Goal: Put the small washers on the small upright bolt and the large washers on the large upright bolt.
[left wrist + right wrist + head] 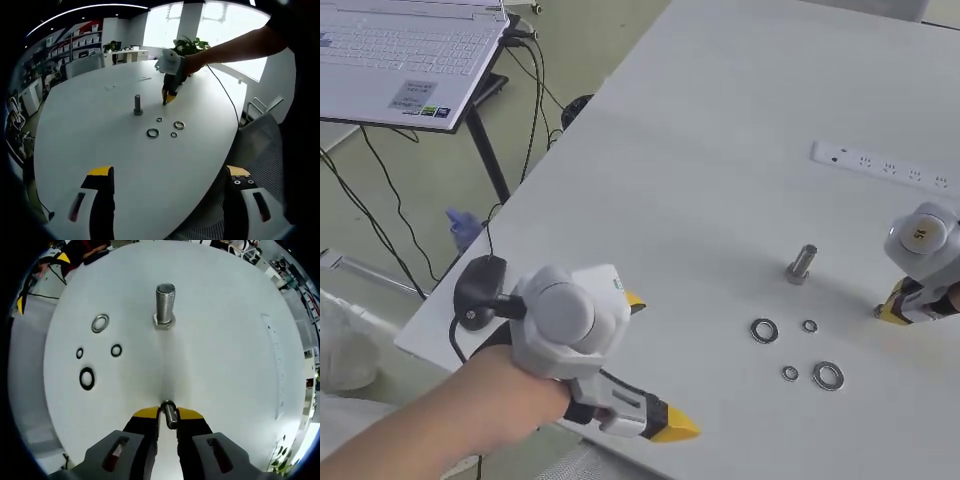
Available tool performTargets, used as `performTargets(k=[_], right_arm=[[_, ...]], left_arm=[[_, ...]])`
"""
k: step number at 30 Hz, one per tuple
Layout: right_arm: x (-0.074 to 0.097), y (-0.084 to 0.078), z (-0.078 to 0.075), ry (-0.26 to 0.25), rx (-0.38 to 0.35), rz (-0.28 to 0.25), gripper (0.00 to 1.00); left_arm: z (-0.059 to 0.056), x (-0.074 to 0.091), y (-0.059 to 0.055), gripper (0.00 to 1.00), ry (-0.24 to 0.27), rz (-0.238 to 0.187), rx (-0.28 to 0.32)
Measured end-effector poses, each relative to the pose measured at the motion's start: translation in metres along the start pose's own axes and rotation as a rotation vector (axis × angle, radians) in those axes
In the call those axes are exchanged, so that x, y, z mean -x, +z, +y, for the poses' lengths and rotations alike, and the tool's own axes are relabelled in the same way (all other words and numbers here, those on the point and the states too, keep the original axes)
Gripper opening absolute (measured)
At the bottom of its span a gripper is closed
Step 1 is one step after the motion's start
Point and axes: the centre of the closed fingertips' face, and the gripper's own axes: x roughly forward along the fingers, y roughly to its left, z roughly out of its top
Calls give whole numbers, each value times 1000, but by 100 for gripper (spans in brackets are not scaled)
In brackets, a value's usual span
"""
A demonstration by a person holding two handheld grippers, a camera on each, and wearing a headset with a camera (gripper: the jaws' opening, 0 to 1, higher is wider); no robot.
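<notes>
Two big washers (764, 330) and two small washers (810, 326) lie by one big bolt (802, 263). The right gripper (169, 413) pinches one small bolt (170, 418); the left gripper (168, 172) gapes.

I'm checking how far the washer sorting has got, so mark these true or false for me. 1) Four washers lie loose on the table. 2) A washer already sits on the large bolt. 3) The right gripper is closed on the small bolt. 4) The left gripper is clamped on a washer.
1) True: four washers, two large and two small, lie loose on the table.
2) False: the large bolt stands upright with a bare shaft.
3) True: the right gripper is shut on the small bolt.
4) False: the left gripper is open, with nothing between its jaws.
</notes>
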Motion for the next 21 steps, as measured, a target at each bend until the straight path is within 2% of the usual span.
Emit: performTargets(k=[12,17,21], right_arm=[[0,1,-2,2,-3,-6,15],[1,5,-6,-12,5,-32,26],[3,5,-4,2,-2,-29,26]], left_arm=[[-1,-1,-2,90,-2,4,-1],[0,-1,-2,90,2,3,-2],[-1,0,-2,90,2,1,-2]])
